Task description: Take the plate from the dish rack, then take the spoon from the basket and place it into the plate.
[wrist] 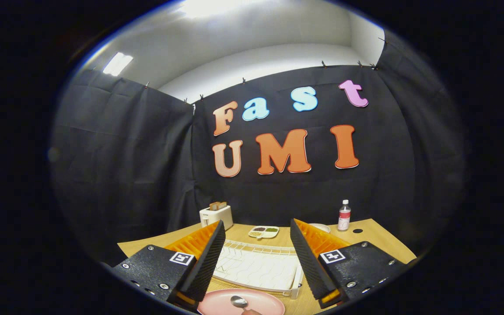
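In the gripper view, the gripper (pixel 257 256) hangs above a wooden table (pixel 379 243) with its two fingers spread wide apart and nothing between their pads. Low between the fingers, nearest the camera, lies a pink plate (pixel 221 302) flat on the table, and a metal spoon (pixel 239 302) rests in it, bowl upward, its handle running toward the near rim. Just beyond the plate, framed by the fingers, sits a white wire dish rack (pixel 258 267) on its tray. Beyond the fingertips lies a small white divided dish (pixel 264 232) holding dark and green fillings. A white toaster (pixel 216 215) with bread slices stands farther left by the booth wall. A clear bottle (pixel 344 215) stands to the right, with a white bowl (pixel 320 227) near it.
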